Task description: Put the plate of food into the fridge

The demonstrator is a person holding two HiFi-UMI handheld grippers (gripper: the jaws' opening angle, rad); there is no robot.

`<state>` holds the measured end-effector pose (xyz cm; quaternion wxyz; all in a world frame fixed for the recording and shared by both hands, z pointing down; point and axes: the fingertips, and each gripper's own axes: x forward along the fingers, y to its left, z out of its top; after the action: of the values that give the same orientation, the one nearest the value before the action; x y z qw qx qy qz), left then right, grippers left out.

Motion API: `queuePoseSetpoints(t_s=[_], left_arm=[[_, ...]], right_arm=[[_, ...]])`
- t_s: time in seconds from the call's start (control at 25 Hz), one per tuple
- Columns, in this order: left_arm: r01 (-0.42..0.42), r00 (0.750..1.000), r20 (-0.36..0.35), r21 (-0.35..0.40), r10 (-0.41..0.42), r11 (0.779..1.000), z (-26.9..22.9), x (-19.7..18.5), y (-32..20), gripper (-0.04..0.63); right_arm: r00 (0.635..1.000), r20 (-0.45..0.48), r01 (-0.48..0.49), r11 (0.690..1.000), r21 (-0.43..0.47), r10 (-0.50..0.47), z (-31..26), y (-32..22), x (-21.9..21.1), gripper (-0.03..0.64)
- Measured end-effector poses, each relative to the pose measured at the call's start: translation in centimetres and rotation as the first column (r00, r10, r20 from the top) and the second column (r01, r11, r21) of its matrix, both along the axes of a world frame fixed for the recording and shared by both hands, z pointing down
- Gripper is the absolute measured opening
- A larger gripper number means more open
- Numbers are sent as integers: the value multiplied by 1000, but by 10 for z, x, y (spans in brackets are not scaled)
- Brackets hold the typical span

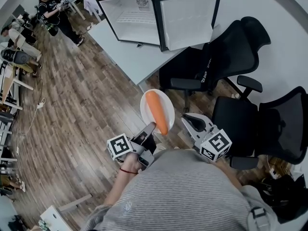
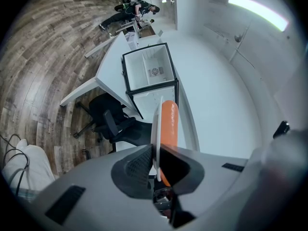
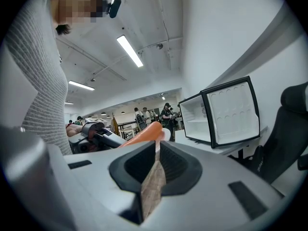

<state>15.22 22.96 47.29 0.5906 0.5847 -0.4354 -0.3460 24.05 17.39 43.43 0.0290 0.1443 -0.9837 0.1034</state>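
A white plate (image 1: 166,100) with a long orange carrot (image 1: 157,112) on it is held in the air above the wooden floor. My left gripper (image 1: 150,125) is shut on the plate's near rim. In the left gripper view the plate (image 2: 155,121) shows edge-on between the jaws, with the carrot (image 2: 169,121) to its right. My right gripper (image 1: 185,119) hangs just right of the plate, shut with nothing in it. The small white fridge (image 1: 134,18) stands on a white table (image 1: 125,54) ahead, with its door (image 1: 187,20) swung open to the right.
Two black office chairs (image 1: 226,57) (image 1: 269,124) stand to the right, between me and the table. Several people are at desks at the far left (image 1: 53,11). Wooden floor (image 1: 77,109) stretches to the left.
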Motion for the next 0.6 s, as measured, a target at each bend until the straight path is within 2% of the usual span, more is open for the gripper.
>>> queuePoseSetpoints(t_s=[0.24,0.36,0.6], left_arm=[[7,1000,25,-9,-6,1000,5,-9,-5,40],[21,1000,-4,3,-21,1000,1,-15,-14,40],[29,1000,-10,17,-29,999,1,-47,-41,40]], right_arm=[[1000,4,17,1000,1,-17,0,-8,-10,18],[1000,4,27,1000,7,-27,-1,-14,-19,18],[1000,-12,20,1000,24,-19,0,-37,-43,18]])
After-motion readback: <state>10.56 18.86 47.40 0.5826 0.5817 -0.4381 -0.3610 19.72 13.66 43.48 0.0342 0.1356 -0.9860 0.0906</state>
